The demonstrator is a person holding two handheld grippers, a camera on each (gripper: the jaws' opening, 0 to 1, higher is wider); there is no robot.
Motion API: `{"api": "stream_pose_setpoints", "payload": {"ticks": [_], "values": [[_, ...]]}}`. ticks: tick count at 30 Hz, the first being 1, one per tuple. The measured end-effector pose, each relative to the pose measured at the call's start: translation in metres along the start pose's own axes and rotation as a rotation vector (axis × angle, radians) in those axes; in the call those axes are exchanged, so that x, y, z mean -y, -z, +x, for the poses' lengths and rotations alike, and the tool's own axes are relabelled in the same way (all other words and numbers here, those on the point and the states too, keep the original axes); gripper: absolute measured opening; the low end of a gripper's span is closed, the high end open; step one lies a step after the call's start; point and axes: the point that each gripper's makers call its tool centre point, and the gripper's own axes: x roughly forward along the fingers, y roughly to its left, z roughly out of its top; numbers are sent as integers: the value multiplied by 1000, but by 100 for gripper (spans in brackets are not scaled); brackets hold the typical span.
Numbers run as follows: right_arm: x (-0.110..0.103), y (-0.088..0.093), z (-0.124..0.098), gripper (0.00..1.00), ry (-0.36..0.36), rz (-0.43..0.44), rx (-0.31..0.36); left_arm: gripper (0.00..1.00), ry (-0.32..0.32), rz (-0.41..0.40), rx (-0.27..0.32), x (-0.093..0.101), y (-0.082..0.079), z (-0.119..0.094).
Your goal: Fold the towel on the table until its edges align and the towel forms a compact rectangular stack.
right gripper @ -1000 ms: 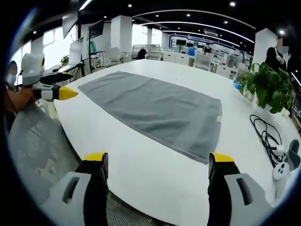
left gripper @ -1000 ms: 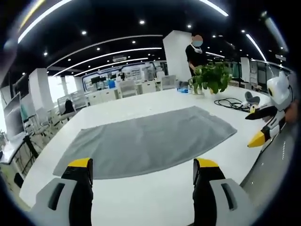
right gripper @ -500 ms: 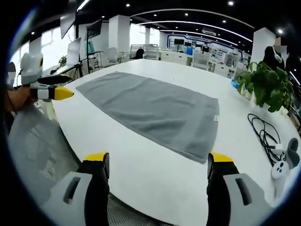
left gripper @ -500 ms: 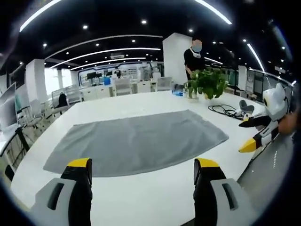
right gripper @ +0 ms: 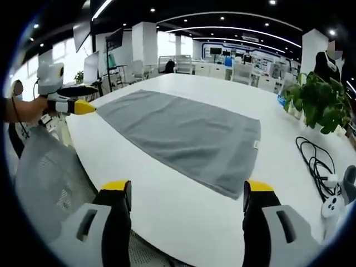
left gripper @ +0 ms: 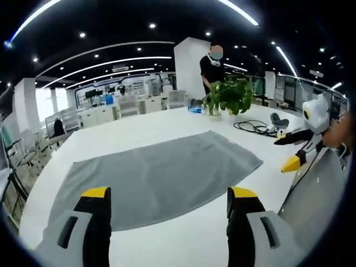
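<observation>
A grey towel [left gripper: 158, 175] lies spread flat in one layer on the white table [left gripper: 183, 239]. In the left gripper view my left gripper [left gripper: 168, 194] stands open just short of the towel's near long edge, nothing between its yellow-tipped jaws. The right gripper [left gripper: 285, 151] shows at the right of that view, off the towel's short end. In the right gripper view the towel [right gripper: 183, 130] runs away to the upper left, and my right gripper [right gripper: 186, 186] is open, short of its near corner. The left gripper [right gripper: 84, 99] hangs by the towel's far left corner.
A potted plant [left gripper: 228, 94] stands beyond the towel, with a black cable [right gripper: 314, 161] and a white controller [right gripper: 334, 203] near it. A person [left gripper: 211, 64] stands behind the plant. A mesh chair back [right gripper: 50, 178] sits against the table's edge.
Both cameras have shifted a little, the left one swinging right. The towel lies as before and both grippers stay open.
</observation>
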Motion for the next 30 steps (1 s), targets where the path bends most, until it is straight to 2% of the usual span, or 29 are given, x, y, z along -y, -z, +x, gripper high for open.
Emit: {"api": "stream_pose_setpoints", "payload": {"ticks": [3, 6, 16, 17, 19, 25, 30], "values": [[16, -3, -3, 82, 8, -19, -3, 87, 29, 9, -7, 10, -4, 6], [35, -10, -7, 82, 28, -18, 9, 87, 67, 58, -13, 22, -7, 14], [81, -36, -18, 82, 71, -21, 38, 84, 148, 62, -9, 54, -22, 28], [85, -36, -20, 81, 76, -37, 21, 84, 157, 65, -8, 57, -23, 28], [89, -40, -22, 81, 82, -52, 32, 83, 174, 74, -8, 62, -25, 28], [111, -63, -31, 81, 97, -92, 62, 83, 228, 117, -11, 77, -31, 33], [131, -80, -40, 79, 119, -120, 81, 82, 260, 114, -2, 86, -39, 40]]}}
